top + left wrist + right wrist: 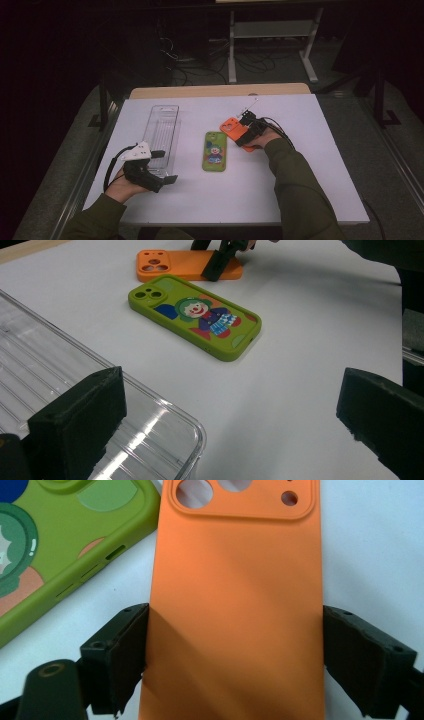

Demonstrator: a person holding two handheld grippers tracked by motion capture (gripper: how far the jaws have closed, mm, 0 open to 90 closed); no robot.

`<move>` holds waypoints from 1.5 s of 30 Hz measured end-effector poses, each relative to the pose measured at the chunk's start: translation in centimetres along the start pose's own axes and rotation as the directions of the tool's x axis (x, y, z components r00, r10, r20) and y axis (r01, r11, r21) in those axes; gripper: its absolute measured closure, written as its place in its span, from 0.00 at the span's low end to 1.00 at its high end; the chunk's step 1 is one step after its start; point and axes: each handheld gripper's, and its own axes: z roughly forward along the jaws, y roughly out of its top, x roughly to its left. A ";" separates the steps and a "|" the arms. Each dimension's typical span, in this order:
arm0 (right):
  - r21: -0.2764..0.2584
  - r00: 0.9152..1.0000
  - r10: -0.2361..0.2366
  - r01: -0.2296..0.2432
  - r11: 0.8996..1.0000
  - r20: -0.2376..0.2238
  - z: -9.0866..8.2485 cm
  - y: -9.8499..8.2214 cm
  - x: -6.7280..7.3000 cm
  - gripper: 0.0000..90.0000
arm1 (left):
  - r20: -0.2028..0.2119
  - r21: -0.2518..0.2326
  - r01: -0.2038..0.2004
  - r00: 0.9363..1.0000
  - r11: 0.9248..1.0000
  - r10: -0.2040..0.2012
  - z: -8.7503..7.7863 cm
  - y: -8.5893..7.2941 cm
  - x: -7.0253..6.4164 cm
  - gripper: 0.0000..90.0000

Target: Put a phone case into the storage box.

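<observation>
Orange phone case (pixel 235 605) between right gripper (pixel 235 655) jaws, unlabelled

The high view is dim at the edges; the room behind is almost black, while the white table (pixel 300 165) is evenly lit from above. The clear tray (pixel 150 440) carries white glare streaks. On the orange case (pixel 235 605) lies a soft diagonal shadow. Both gripper views are a little soft, and the near jaws are blurred.
</observation>
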 end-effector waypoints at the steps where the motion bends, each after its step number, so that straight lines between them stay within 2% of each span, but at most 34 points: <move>1: 0.001 1.000 0.002 -0.002 1.000 0.000 0.0 0.0 0.0 0.17 | 0.000 -0.002 0.000 1.000 1.000 0.000 0.0 0.0 0.0 0.00; 7: 0.000 1.000 0.006 -0.006 1.000 -0.002 0.0 0.0 -0.1 0.17 | -0.001 -0.002 0.001 1.000 1.000 -0.001 -0.1 0.0 0.0 0.00; 9: -0.002 1.000 0.015 -0.015 1.000 -0.017 -0.2 0.0 -0.2 0.17 | -0.001 -0.004 0.000 1.000 1.000 0.000 -0.1 0.0 0.1 0.00; 11: -0.003 1.000 0.020 -0.020 1.000 -0.009 -0.3 -0.1 -0.3 0.17 | -0.001 -0.006 0.001 1.000 1.000 -0.001 -0.1 0.0 0.1 0.00; 15: -0.021 0.999 0.045 -0.045 0.999 -0.014 -1.3 -0.3 -1.0 0.17 | -0.001 -0.003 0.001 1.000 1.000 -0.001 -0.1 0.0 0.2 0.00; 19: -0.028 0.999 0.049 -0.050 0.998 -0.014 -2.4 -0.6 -1.3 0.17 | -0.007 -0.003 0.000 1.000 1.000 0.000 -0.1 0.0 0.2 0.00; 22: -0.025 1.000 0.031 -0.031 0.999 0.000 -3.2 -1.0 -1.3 0.17 | -0.008 -0.008 0.004 1.000 1.000 -0.004 -0.1 0.0 0.2 0.00; 26: -0.010 0.999 0.030 -0.030 0.999 0.014 -3.9 -1.3 -1.3 0.17 | -0.002 -0.004 0.001 1.000 1.000 -0.001 -0.1 0.2 0.3 0.00; 30: -0.020 0.999 0.033 -0.033 0.999 -0.002 -5.0 -1.7 -1.4 0.17 | -0.004 -0.015 -0.003 1.000 1.000 0.002 -0.5 0.6 0.5 0.00; 32: -0.020 0.999 0.034 -0.034 0.999 0.006 -5.5 -1.9 -1.3 0.17 | -0.002 -0.029 0.005 1.000 1.000 -0.005 -0.5 0.9 0.6 0.00; 38: -0.031 1.000 0.019 -0.020 0.999 -0.003 -6.3 -2.4 -1.2 0.17 | 0.010 -0.017 -0.009 1.000 1.000 0.010 -0.1 1.6 0.5 0.00; 41: -0.035 1.000 0.001 -0.001 0.999 -0.009 -6.7 -2.6 -0.8 0.17 | 0.020 -0.017 -0.016 1.000 1.000 0.016 0.2 2.0 0.4 0.00; 43: -0.034 1.000 -0.013 0.013 0.999 -0.012 -6.9 -2.8 -0.5 0.17 | 0.032 -0.021 -0.002 0.999 1.000 0.003 0.4 2.3 0.3 0.00; 45: -0.038 0.999 -0.026 0.026 0.999 -0.022 -7.2 -3.1 -0.2 0.17 | 0.035 -0.013 -0.018 0.999 1.000 0.018 0.6 2.7 0.4 0.00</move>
